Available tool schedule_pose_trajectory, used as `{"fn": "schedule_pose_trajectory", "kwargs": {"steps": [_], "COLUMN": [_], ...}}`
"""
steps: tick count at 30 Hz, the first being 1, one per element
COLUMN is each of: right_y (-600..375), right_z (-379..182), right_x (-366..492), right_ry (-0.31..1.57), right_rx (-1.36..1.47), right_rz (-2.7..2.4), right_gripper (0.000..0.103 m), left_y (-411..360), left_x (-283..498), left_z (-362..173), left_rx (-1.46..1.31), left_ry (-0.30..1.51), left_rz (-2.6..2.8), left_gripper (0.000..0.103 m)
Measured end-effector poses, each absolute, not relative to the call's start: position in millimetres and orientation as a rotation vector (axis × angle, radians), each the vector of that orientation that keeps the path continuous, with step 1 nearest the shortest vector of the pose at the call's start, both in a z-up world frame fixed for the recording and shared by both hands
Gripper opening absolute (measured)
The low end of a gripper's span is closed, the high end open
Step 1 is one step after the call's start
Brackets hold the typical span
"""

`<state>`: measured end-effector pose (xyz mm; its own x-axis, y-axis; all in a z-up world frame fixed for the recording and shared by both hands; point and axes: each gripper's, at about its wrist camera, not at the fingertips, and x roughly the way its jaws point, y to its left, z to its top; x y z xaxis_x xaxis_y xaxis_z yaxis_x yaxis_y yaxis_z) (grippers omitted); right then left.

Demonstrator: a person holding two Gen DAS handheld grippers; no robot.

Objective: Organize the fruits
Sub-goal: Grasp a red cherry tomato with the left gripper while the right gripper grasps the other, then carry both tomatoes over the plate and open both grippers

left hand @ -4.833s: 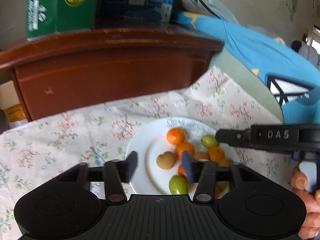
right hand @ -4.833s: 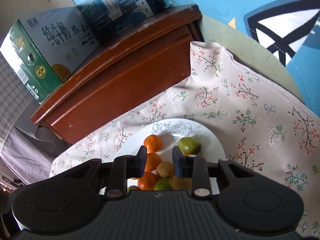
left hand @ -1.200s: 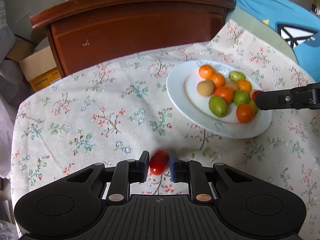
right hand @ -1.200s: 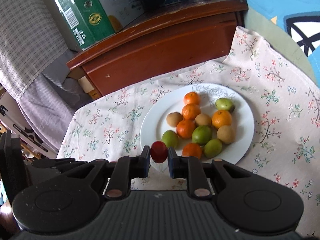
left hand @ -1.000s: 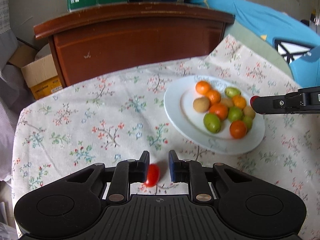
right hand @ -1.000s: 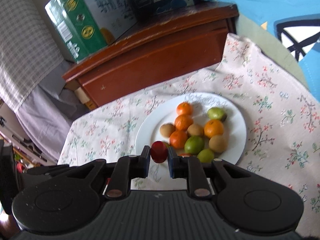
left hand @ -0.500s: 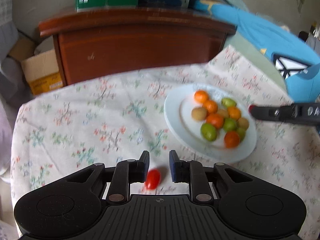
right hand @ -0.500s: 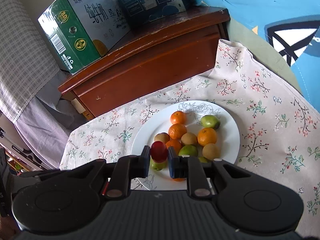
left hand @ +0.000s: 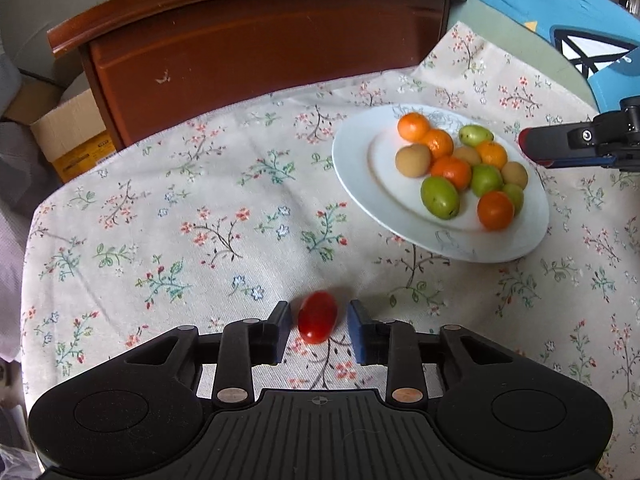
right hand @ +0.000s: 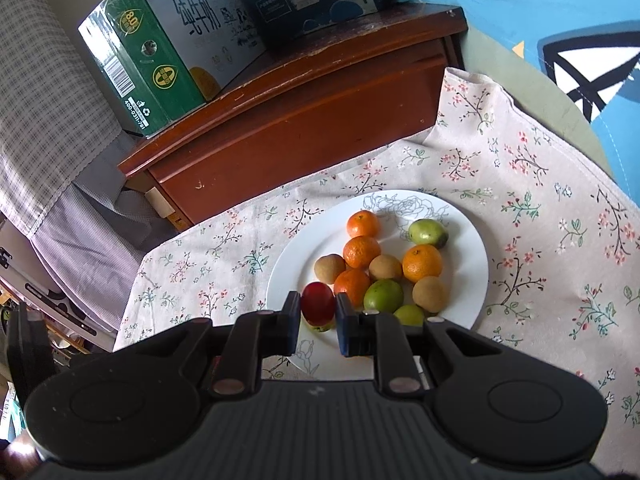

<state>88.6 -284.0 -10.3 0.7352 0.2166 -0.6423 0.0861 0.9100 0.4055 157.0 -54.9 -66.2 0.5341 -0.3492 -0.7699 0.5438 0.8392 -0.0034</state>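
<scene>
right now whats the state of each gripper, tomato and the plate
left gripper: fingers have just been opening, apart from the tomato
red tomato: lying on the floral cloth, released
right gripper: shut on a dark red tomato, held over the plate's edge
white plate: holding orange, green and brown fruits

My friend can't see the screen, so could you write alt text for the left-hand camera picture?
A small red tomato lies on a floral tablecloth between the open fingers of the left gripper, which have just been opening and do not touch it. Farther right, a white plate holds orange, green and brown fruits, with the right gripper's tip above its far edge.
</scene>
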Motion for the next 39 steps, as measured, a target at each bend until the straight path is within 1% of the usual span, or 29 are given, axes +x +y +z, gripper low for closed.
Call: {"fn": "schedule_pose_trajectory", "kwargs": {"steps": [2, 11, 25, 26, 28, 31, 32, 33, 35, 38, 39], "right_y": [-284.3, -283.9, -279.5, -279.5, -280.6, -282.2, -281.9, -282.2, -283.6, -286.2, -286.6], "right_z": [-10.8, -21.7, -49.6, -51.3, -53.8, -52.2, -50.1, -48.6, -45.2, -40.5, -38.6], "right_x": [88.7, 94.5, 107.0, 107.7, 108.8, 109.0, 108.5, 108.5, 107.7, 105.7, 104.9], "right_ry": [0.749, 0.778, 0.830, 0.829, 0.827, 0.814, 0.807, 0.801, 0.787, 0.769, 0.762], "right_rx": [0.431, 0.482, 0.530, 0.527, 0.527, 0.539, 0.529, 0.522, 0.525, 0.530, 0.523], "right_rz": [0.074, 0.098, 0.102, 0.089, 0.070, 0.061, 0.056, 0.052, 0.045, 0.035, 0.030], "right_gripper": [0.018, 0.018, 0.019, 0.019, 0.021, 0.023, 0.023, 0.023, 0.023, 0.024, 0.024], "left_y": [-54.6, -58.5, -96.2, -98.1, -101.6, -102.9, -103.5, -103.8, -102.7, -99.8, -99.0], "left_x": [157.4, 168.8, 198.7, 199.6, 201.5, 199.1, 196.9, 194.9, 190.8, 185.7, 183.9], "left_z": [-65.2, -37.1, -37.9, -38.2, -37.8, -32.4, -29.1, -25.5, -17.6, -6.4, -3.4], "left_rx": [0.238, 0.089, 0.045, 0.048, 0.049, 0.058, 0.070, 0.082, 0.095, 0.114, 0.123], "left_ry": [0.847, 0.780, 0.768, 0.764, 0.774, 0.762, 0.750, 0.740, 0.719, 0.707, 0.709], "left_rz": [-0.536, -0.556, -0.604, -0.599, -0.595, -0.587, -0.582, -0.571, -0.537, -0.523, -0.516], "left_gripper": [0.018, 0.018, 0.018, 0.021, 0.022, 0.033, 0.043, 0.058, 0.073, 0.078, 0.084]}}
